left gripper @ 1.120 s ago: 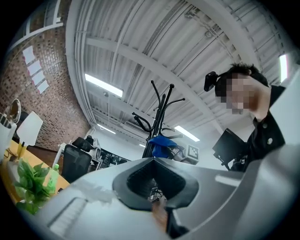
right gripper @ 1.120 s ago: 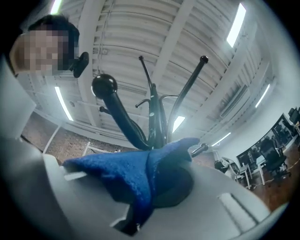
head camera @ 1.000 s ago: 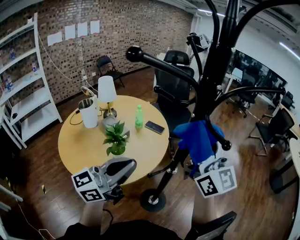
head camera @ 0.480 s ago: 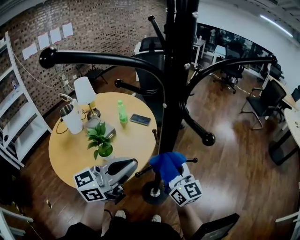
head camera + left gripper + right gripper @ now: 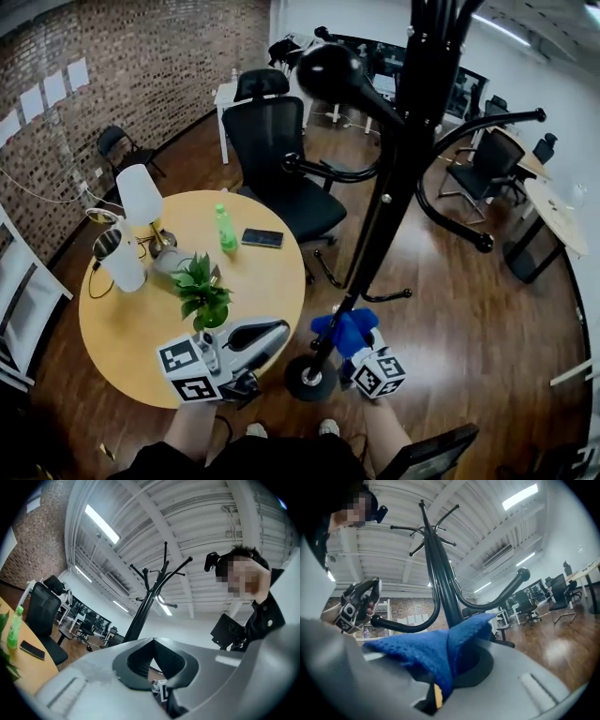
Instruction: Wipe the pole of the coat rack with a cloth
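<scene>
Dark wood flooring (image 5: 450, 319) and a brick wall (image 5: 112, 56) frame an office where a person works low on a black coat rack. The right gripper (image 5: 364, 352) is clamped on a blue cloth (image 5: 343, 330). The cloth bunches out ahead of its jaws and lies at the foot of the pole (image 5: 375, 234), just above the round base (image 5: 307, 377). Whether fabric actually presses metal cannot be told from the head view. From the right gripper view, the cloth (image 5: 436, 656) folds up out of the closed jaws, with the pole (image 5: 440, 569) rising just beyond it. The left gripper (image 5: 267, 333) hangs beside the base, jaws together on nothing, apart from the rack.

The cloth looks soft, light and floppy, so a deep pinch with loose fabric left to wrap the shaft seems the sound hold. The pole appears stiff, smooth and probably slick. The tall rack may rock under sideways pressure, and its curved arms (image 5: 342, 80) jut into any upward stroke.

Beyond the left gripper stands a round wooden table (image 5: 122, 328) bearing a potted plant (image 5: 202, 298), a green bottle (image 5: 225, 228), a phone (image 5: 262, 238) and a white lamp (image 5: 141, 197). A black office chair (image 5: 281, 159) sits past the pole.
</scene>
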{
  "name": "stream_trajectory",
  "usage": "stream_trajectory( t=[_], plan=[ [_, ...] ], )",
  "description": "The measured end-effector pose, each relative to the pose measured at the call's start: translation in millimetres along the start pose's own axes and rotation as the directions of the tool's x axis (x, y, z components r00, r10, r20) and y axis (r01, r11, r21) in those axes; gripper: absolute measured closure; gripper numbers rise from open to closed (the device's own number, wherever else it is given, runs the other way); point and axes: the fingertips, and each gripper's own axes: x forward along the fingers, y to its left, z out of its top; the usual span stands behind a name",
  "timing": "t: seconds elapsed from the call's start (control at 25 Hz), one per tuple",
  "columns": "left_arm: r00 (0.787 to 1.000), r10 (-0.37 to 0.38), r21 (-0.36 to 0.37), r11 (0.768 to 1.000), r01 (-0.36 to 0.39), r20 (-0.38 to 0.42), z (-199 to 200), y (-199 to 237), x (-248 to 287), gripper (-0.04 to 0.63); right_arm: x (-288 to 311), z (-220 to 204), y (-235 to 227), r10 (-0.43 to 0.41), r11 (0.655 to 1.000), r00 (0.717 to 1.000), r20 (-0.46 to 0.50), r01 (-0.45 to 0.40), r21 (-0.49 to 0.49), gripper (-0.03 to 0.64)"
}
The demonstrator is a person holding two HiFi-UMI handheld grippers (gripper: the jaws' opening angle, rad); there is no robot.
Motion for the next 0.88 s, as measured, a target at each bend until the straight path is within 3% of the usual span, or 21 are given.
stream_trajectory(
  t=[0.24, 0.48, 0.68, 0.88],
  plan=[
    [0.996, -0.083, -0.035, 0.996, 0.082, -0.028, 1.5, 4.8, -23.1, 0.594, 4.7, 13.7, 3.8, -0.085, 0.996, 0.996, -0.012, 0.085, -0.028, 0.589],
    [0.997, -0.073, -0.04, 0.996, 0.073, 0.01, 10.9, 11.8, -19.8, 0.594, 0.2, 57.7, 13.5, -0.081, 0.993, 0.997, 0.001, 0.081, -0.08, 0.589],
    [0.996, -0.087, -0.011, 0.996, 0.087, 0.01, 16.7, 10.6, -0.4, 0.594, 1.9, 148.0, 40.7, 0.002, 0.993, 0.98, 0.198, 0.021, -0.115, 0.589],
    [0.995, -0.098, 0.012, 0.995, 0.098, 0.018, 19.4, 8.6, 6.9, 0.594, 6.1, 253.0, 77.2, 0.107, 0.981, 0.92, 0.377, -0.036, -0.193, 0.589]
  ],
)
